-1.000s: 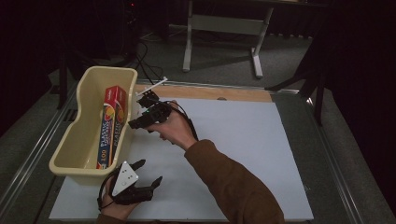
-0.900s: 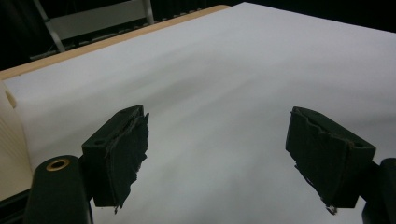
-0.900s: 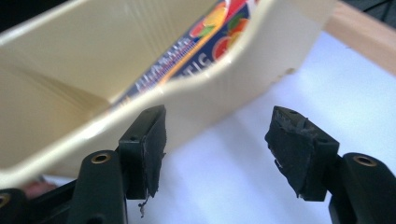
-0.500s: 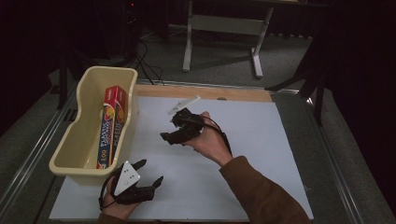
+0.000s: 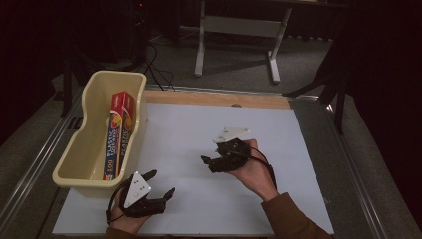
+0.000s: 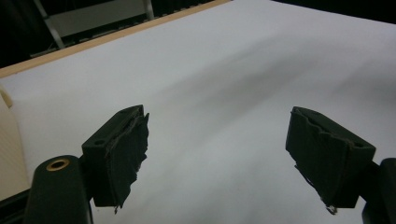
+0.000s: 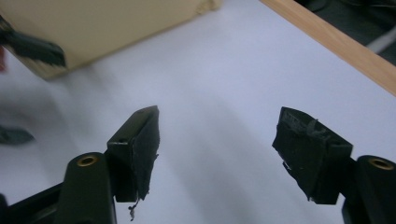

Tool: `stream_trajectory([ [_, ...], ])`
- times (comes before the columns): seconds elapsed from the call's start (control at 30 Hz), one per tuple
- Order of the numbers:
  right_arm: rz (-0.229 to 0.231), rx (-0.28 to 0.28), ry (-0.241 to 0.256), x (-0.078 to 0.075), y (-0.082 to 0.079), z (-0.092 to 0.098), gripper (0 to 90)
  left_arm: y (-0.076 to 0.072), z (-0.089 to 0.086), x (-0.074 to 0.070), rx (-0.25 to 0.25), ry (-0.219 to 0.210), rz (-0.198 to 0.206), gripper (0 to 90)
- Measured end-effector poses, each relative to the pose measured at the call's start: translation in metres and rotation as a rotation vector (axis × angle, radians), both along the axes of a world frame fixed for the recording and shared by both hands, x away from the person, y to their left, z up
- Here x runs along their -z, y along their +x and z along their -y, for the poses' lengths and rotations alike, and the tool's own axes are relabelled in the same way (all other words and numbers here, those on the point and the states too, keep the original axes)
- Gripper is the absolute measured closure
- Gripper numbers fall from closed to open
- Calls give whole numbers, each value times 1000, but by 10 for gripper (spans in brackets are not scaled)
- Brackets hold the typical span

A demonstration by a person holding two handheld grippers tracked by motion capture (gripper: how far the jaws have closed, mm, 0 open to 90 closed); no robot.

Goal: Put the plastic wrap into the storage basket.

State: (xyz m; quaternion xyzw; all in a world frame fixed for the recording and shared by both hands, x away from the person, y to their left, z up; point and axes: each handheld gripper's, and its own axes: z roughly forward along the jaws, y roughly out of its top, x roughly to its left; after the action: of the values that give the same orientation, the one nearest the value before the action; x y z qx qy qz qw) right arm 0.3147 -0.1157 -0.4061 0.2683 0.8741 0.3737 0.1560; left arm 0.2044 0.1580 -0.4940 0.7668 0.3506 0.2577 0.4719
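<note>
A cream plastic bin [image 5: 87, 164] stands on the left of the white table [image 5: 298, 164]. A red box of plastic wrap [image 5: 118, 134] lies lengthwise inside it. In the high view my left gripper [image 5: 161, 182] rests open on the table just in front of the bin's near corner. My right gripper [image 5: 208, 163] hovers open over the table's middle and points left toward the bin. The left gripper view shows its jaws wide apart, left gripper [image 6: 217, 156] empty over bare white table. The right gripper [image 7: 215, 156] is likewise empty, with the bin [image 7: 102, 23] ahead of it.
A wooden strip [image 5: 214, 98] runs along the table's far edge, also seen as wooden strip [image 7: 336, 44]. Beyond it stand a metal table frame [image 5: 239, 30] and cables on the floor. Metal rails border the table's left and right sides. One jaw of the other gripper [image 7: 32, 46] shows beside the bin.
My right gripper has drawn back from beside the bin toward the table's middle and nearer the person, empty and open. The left gripper has stayed put.
</note>
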Motion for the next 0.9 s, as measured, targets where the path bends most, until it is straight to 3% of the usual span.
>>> stream_trajectory([
  [0.13,22,32,37,13,-11,27,274,0,-1,-1,-5,-7,2,207],
  [0.3,52,111,83,30,-23,61,258,1,-1,0,-12,3,-1,207],
  [0.57,61,199,221,58,-40,117,255,-1,-2,0,-31,6,-2,208],
  [0.67,79,209,217,64,-47,133,254,0,-3,0,-37,7,-3,208],
  [0.77,112,258,185,67,-51,145,241,1,-1,1,-42,23,-10,208],
  [0.9,132,250,175,69,-58,157,197,0,0,1,-40,27,-11,207],
])
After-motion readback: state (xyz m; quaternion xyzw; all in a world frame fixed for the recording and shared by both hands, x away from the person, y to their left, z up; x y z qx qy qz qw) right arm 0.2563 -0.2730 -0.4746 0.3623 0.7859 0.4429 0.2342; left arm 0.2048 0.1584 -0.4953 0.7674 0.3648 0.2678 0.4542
